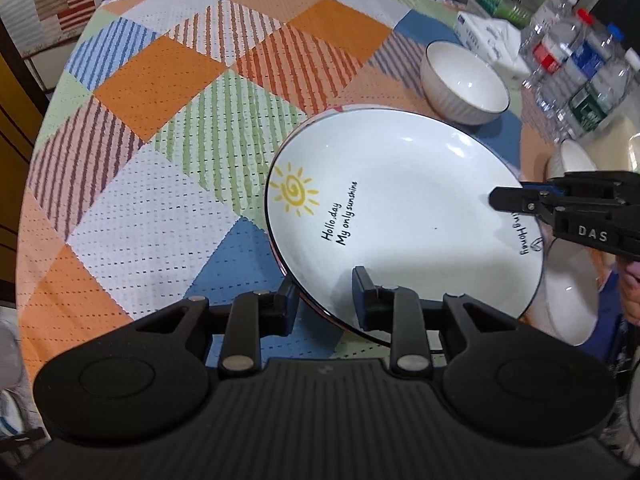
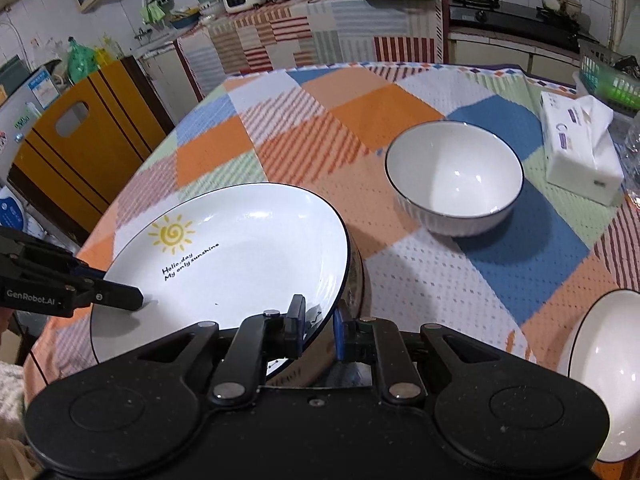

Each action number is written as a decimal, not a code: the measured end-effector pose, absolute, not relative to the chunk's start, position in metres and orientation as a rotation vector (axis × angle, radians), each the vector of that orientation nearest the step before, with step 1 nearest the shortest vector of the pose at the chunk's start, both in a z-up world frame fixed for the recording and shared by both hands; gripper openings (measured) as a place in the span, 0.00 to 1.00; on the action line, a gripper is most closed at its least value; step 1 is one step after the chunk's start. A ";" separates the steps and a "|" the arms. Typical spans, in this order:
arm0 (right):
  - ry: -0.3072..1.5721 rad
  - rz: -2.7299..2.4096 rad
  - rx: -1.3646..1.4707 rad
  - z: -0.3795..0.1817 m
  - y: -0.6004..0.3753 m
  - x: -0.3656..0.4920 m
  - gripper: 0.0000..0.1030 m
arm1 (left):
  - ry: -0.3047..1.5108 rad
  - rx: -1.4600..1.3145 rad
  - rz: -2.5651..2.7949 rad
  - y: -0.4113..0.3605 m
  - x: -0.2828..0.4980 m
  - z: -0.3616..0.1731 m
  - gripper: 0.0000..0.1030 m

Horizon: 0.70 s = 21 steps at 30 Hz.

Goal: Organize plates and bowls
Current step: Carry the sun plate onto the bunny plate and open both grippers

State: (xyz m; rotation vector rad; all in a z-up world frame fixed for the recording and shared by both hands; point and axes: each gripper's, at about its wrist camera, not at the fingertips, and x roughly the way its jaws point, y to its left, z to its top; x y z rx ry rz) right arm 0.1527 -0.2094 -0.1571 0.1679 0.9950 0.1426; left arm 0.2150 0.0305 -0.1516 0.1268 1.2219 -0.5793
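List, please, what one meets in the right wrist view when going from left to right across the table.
left gripper → plate with the sun drawing → right gripper on the plate's rim → ribbed bowl → tissue pack, with a second bowl low at the right edge.

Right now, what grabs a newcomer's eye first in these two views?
The white plate with the yellow sun, lifted and tilted above the patchwork tablecloth, with both tongs clamped on its rim: the left tongs at one edge, the right tongs at another. Next, the white ribbed bowl standing upright on the cloth beyond the plate, beside a tissue pack.
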 end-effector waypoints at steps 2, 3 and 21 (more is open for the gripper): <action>1.008 0.137 0.136 -0.158 -0.205 0.152 0.19 | 1.225 0.160 -0.561 0.026 0.213 -0.153 0.25; 1.010 0.133 0.117 -0.158 -0.202 0.150 0.20 | 1.232 0.167 -0.553 0.025 0.213 -0.154 0.25; 0.961 0.003 -0.398 -0.174 -0.139 0.141 0.26 | 1.177 0.320 -0.406 -0.002 0.203 -0.162 0.24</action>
